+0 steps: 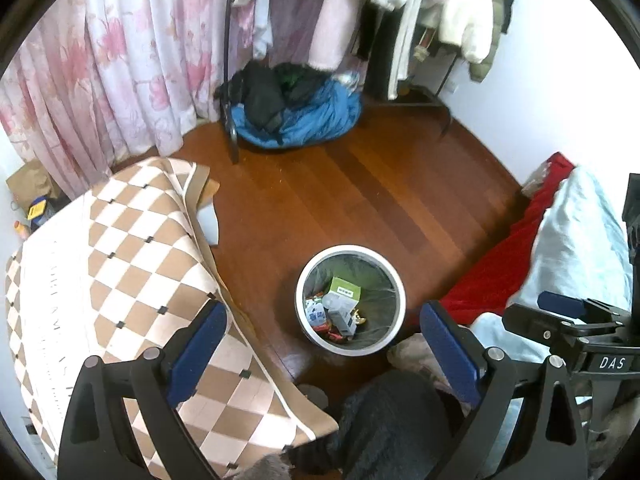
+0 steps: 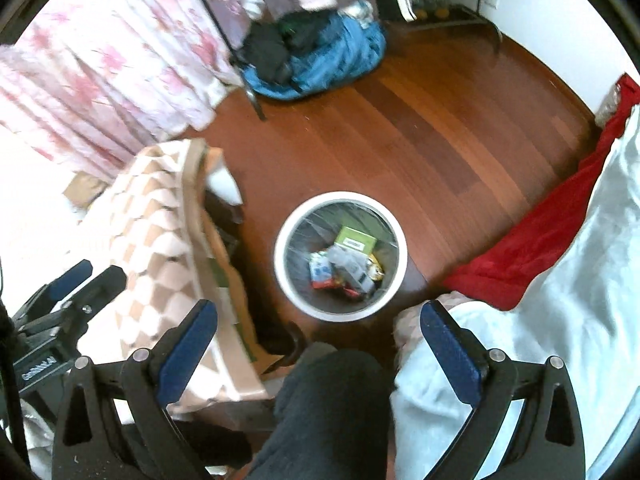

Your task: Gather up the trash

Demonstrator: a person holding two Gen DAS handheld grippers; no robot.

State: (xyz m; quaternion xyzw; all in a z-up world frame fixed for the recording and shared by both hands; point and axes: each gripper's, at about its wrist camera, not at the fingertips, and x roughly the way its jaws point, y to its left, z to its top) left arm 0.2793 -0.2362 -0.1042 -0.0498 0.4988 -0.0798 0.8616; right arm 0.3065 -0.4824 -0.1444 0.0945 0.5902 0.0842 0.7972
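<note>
A round white trash bin (image 1: 306,322) with a dark liner stands on the wooden floor, also in the right wrist view (image 2: 288,292). It holds a green box (image 1: 345,289), a blue and white packet (image 1: 315,314) and other wrappers (image 2: 362,270). My left gripper (image 1: 323,326) is open and empty, held high above the bin's near side. My right gripper (image 2: 319,322) is open and empty, also high above the bin. Each gripper shows at the edge of the other's view.
A table under a brown and white checked cloth (image 1: 132,248) is at the left. A bed with a red blanket (image 1: 508,256) and pale sheet (image 2: 560,300) is at the right. A clothes rack and blue bedding (image 1: 304,120) stand at the back. My dark-trousered leg (image 2: 332,412) is below.
</note>
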